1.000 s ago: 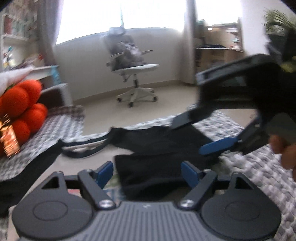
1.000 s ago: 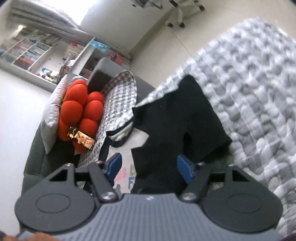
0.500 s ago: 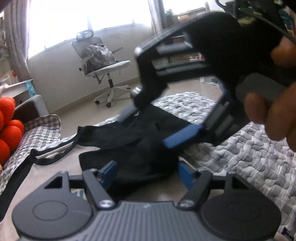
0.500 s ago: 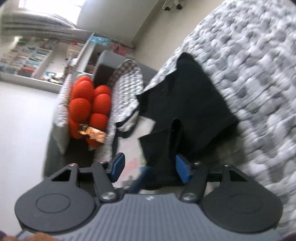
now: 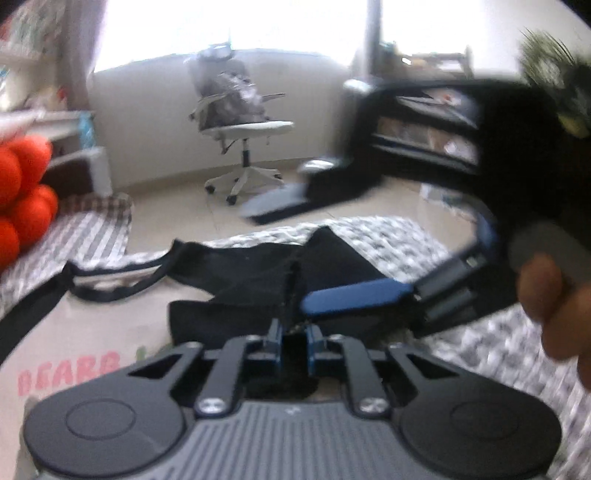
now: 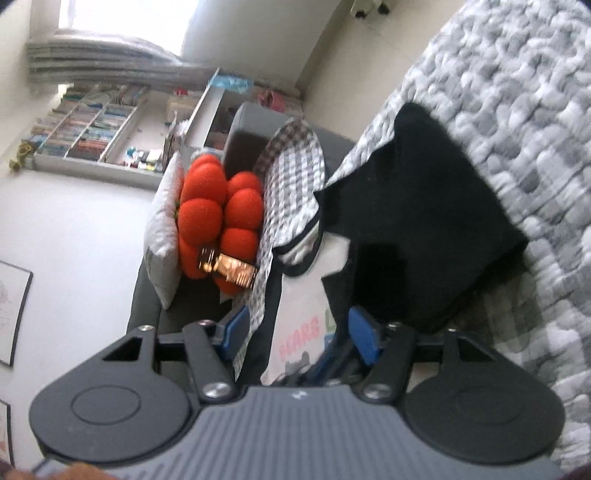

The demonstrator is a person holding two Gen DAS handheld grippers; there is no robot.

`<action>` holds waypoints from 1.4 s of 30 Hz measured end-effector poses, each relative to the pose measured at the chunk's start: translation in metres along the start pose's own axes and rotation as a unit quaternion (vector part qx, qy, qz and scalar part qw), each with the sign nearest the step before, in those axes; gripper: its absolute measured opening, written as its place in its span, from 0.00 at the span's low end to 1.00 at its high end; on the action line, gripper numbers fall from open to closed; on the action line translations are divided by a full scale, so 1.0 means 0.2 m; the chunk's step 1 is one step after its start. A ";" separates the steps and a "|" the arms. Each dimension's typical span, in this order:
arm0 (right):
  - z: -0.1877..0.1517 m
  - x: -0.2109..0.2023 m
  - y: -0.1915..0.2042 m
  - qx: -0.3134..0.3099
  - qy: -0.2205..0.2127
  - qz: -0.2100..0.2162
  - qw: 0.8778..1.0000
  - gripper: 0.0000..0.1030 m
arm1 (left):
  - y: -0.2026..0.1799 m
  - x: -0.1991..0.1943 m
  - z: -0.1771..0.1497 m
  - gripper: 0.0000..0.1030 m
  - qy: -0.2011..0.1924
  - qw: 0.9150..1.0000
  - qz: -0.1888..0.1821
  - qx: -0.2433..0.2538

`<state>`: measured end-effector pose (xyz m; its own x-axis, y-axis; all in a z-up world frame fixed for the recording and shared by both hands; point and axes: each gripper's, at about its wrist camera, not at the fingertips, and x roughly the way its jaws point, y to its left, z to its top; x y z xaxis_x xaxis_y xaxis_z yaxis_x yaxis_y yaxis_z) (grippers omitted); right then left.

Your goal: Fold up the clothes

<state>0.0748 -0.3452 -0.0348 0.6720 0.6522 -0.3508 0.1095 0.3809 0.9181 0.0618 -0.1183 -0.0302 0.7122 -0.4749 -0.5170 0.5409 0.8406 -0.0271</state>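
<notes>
The left claw (image 5: 294, 338) was closing on the black garment (image 5: 258, 273) edge to lift a fold; the right claw (image 6: 299, 334) stayed wide, empty.

Daylight floods through the far window (image 5: 229, 26), blown out to white; right gripper (image 5: 424, 236) motion-blurred; fisheye bends the edges; dark corners.

Bright window (image 5: 236, 22) above a white wall, strong backlight. White office chair (image 5: 240, 122) on a pale tiled floor (image 5: 177, 206). Dark shelf unit (image 5: 424, 129) to its right. Grey sofa (image 6: 147, 314) holds an orange ball cushion (image 6: 218, 214); bookshelf (image 6: 88, 129) behind it.
</notes>
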 end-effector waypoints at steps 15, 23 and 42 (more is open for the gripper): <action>-0.09 0.06 0.11 -0.157 -0.084 -0.165 0.970 0.65 | 0.54 -0.22 0.07 0.11 -0.041 0.987 0.095 -0.123; -0.12 0.11 0.12 -0.213 -0.114 -0.213 0.947 0.65 | 0.77 -0.28 0.07 0.10 -0.066 0.971 0.185 -0.135; -0.07 0.18 0.02 -0.191 -0.113 -0.204 0.953 0.64 | 1.11 -0.33 -0.05 0.10 -0.089 0.941 0.283 -0.161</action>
<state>0.0891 -0.3102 -0.0476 0.7752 0.2573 -0.5769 0.1500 0.8122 0.5638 0.1305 0.1014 -0.0116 0.9246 0.0614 -0.3760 -0.0913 0.9939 -0.0622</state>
